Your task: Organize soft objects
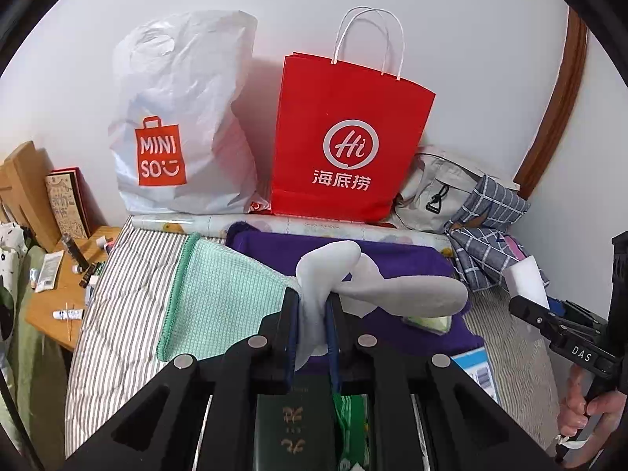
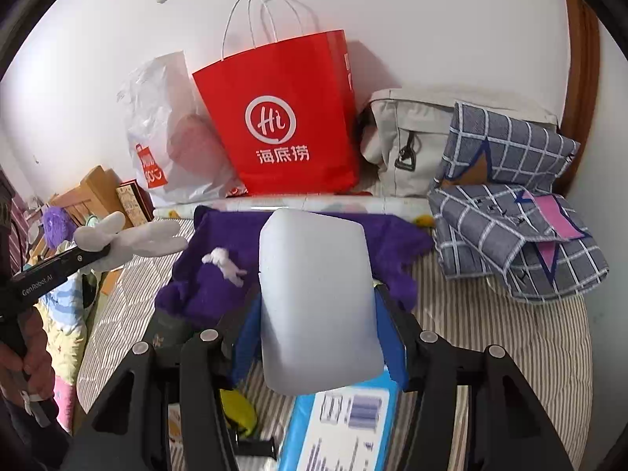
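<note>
My left gripper is shut on a pair of pale grey-white socks, which hang out over a purple towel and a mint green cloth on the striped bed. My right gripper is shut on a white sponge block, pads pressing on its two sides. The block stands upright above the purple towel. In the left wrist view the right gripper shows at the right edge with the sponge. The right wrist view has the left gripper and socks at the left.
A red paper bag and a white plastic shopping bag lean on the wall behind the bed. A grey bag and checked cloths lie at the right. A blue packet lies under the right gripper. A cluttered wooden bedside table stands at the left.
</note>
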`<state>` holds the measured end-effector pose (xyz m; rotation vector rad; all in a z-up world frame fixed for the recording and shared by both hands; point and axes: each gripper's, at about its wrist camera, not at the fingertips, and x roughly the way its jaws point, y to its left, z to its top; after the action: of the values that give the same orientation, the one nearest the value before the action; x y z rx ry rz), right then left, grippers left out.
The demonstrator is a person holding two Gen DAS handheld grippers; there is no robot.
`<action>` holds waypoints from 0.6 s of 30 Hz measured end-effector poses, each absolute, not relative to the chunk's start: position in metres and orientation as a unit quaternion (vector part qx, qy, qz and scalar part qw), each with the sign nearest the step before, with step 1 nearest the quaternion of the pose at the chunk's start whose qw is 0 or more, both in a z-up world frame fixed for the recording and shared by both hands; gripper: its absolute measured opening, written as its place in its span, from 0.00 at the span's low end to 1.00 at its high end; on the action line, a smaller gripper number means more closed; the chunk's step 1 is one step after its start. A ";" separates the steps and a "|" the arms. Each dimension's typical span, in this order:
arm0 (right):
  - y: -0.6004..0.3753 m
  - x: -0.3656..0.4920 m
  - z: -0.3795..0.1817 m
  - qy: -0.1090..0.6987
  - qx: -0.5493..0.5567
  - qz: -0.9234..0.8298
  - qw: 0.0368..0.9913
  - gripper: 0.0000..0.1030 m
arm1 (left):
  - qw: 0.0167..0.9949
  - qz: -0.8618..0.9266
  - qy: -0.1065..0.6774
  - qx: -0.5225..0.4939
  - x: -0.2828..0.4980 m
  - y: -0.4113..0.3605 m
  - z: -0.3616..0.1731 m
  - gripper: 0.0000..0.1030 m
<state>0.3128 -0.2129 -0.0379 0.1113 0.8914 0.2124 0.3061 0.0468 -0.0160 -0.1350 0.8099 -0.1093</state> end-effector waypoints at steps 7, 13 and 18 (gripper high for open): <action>-0.208 0.346 -0.057 0.441 0.050 0.109 0.890 0.54 | 0.907 -0.043 0.413 -0.072 0.334 0.049 -0.034 0.13; -0.204 0.366 -0.094 0.471 0.053 0.111 0.874 0.54 | 0.902 -0.036 0.424 -0.077 0.355 0.056 -0.050 0.13; -0.197 0.376 -0.116 0.491 0.042 0.113 0.863 0.54 | 0.895 -0.038 0.435 -0.089 0.370 0.058 -0.069 0.13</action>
<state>0.3761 -0.1965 -0.1164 0.0882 1.0286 0.2367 0.3703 0.0583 -0.0693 -0.1850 0.9024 -0.0792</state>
